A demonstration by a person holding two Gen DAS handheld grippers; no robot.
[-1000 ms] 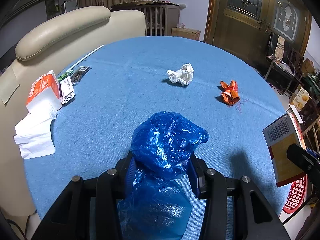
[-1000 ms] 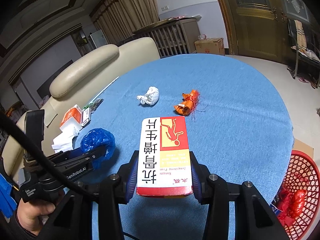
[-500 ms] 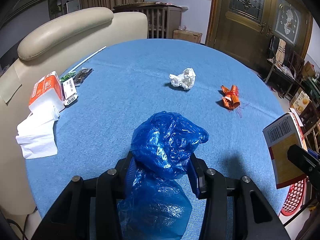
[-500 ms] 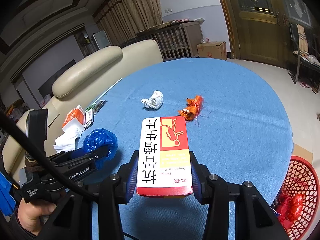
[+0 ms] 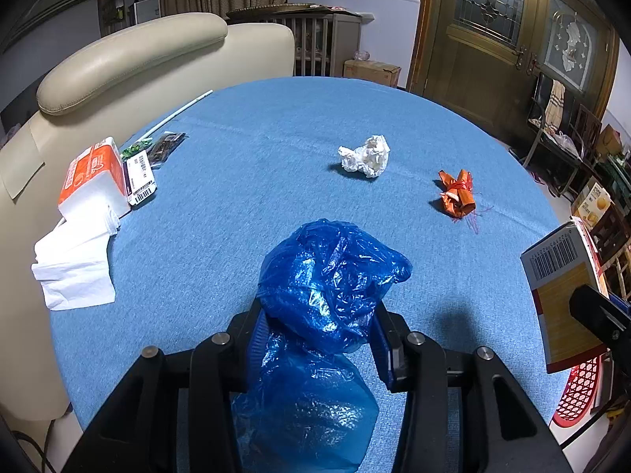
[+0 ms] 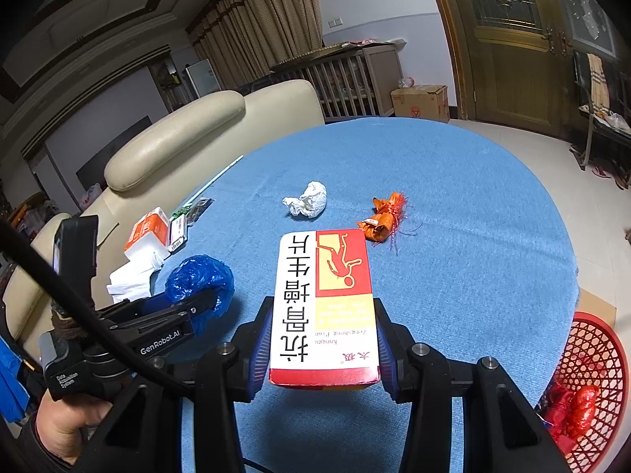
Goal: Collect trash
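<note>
Your left gripper [image 5: 319, 339] fills the bottom of the left wrist view, its blue pads clamped on a crumpled blue plastic bag [image 5: 327, 276]. The bag bulges up above the fingertips and hangs down between the black arms toward the lens. Beyond it on the blue tablecloth [image 5: 244, 181] lie a wad of white paper [image 5: 366, 156] in the middle and, to its right, a crumpled orange wrapper [image 5: 455, 193], both well apart from the gripper. At the left edge sit an orange and white tissue pack [image 5: 92, 175] and loose white tissues [image 5: 75, 264]. At the far right, a box with a barcode [image 5: 562, 287] is cut off by the frame edge, and a red basket [image 5: 577, 390] shows only as a sliver below it.

From the right wrist view, your right gripper [image 6: 321, 339] is closed on a red, white and yellow carton [image 6: 323, 303] printed with Chinese characters, which read upside down. The white paper [image 6: 308, 205] and orange wrapper [image 6: 382, 218] lie on the cloth past the carton's far end. Your left gripper [image 6: 197, 299] appears at the left holding the blue bag [image 6: 199, 276], with your hand [image 6: 67, 421] partly cut off below. The red mesh basket [image 6: 587, 358] stands beside the table at lower right, partly out of frame, with red trash inside that is hard to make out.
</note>
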